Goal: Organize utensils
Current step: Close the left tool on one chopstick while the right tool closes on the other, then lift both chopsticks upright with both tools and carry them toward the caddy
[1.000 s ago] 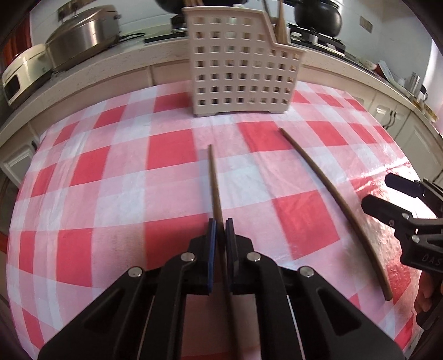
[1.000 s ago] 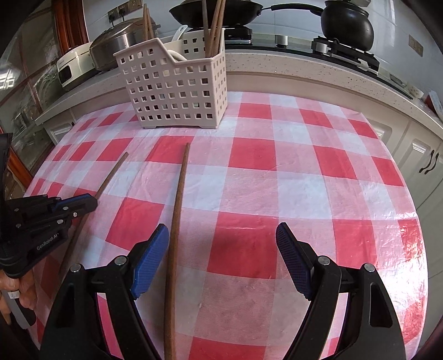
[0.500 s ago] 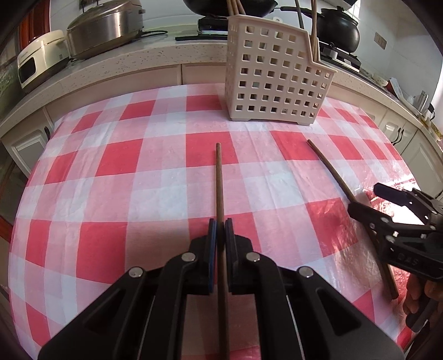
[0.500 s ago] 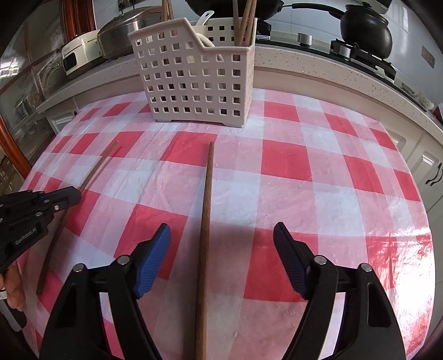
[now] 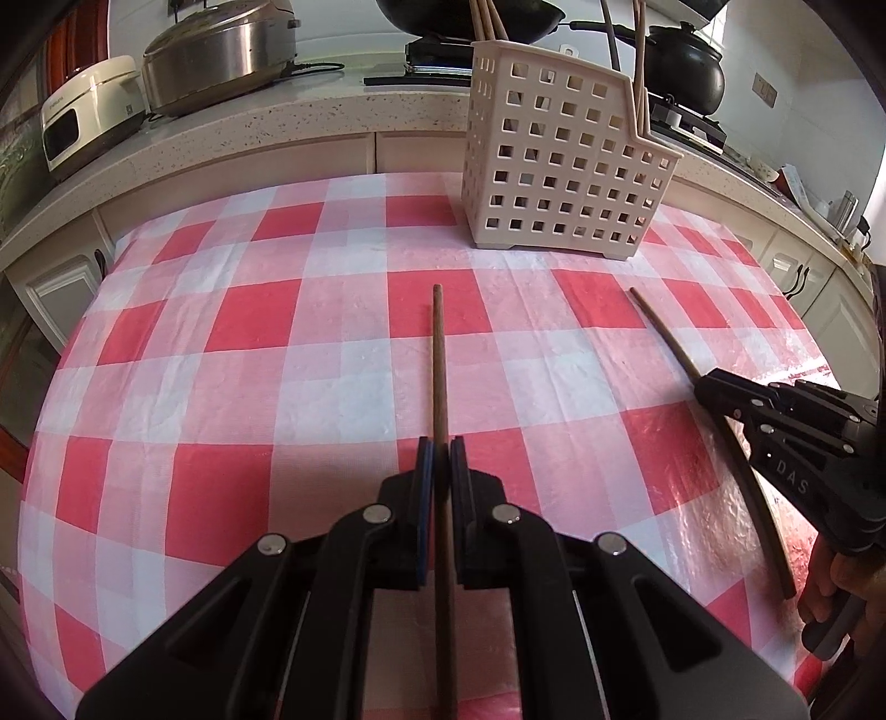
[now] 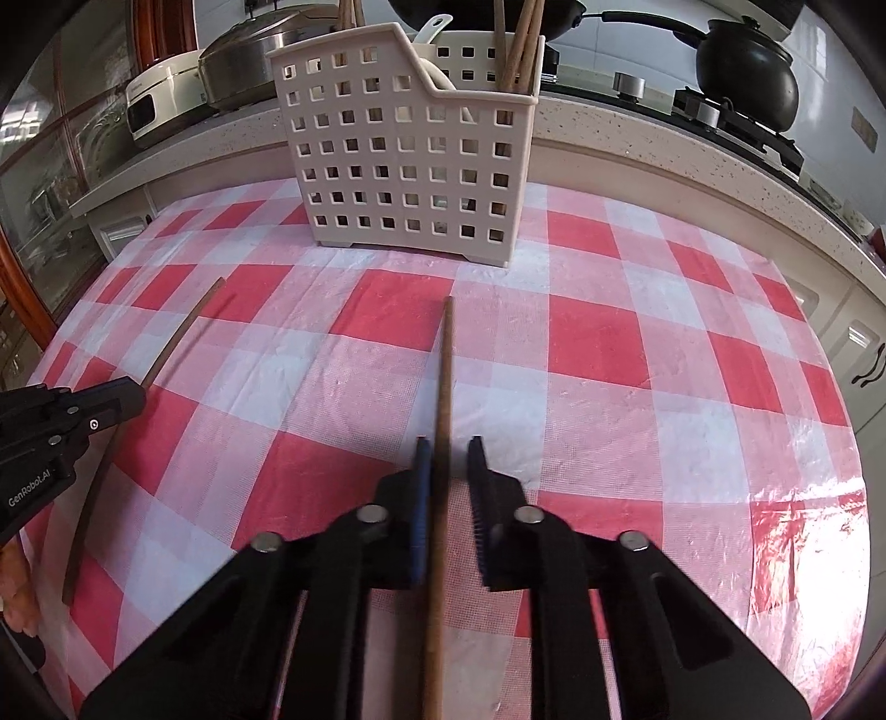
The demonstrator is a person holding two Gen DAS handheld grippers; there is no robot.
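Observation:
Two brown wooden chopsticks lie on the red-and-white checked tablecloth. My left gripper (image 5: 441, 443) is shut on the left chopstick (image 5: 438, 354), which points toward the white perforated utensil basket (image 5: 565, 166). My right gripper (image 6: 449, 444) has its jaws narrowed around the right chopstick (image 6: 444, 376), with a small gap still showing on the right side. The basket (image 6: 410, 160) holds several chopsticks and a white spoon. Each gripper shows in the other's view: the right one (image 5: 714, 387), the left one (image 6: 124, 396).
A stone counter (image 5: 277, 116) runs behind the table with a steel rice cooker (image 5: 216, 50), a white appliance (image 5: 88, 111) and a black pot (image 6: 747, 77) on a stove. Cabinet doors lie beyond the table's right edge (image 6: 864, 354).
My right gripper's jaws have narrowed from wide open to close around the right chopstick. Both grippers have drawn back and shifted, so the basket looks farther off. The left gripper stays shut on its chopstick.

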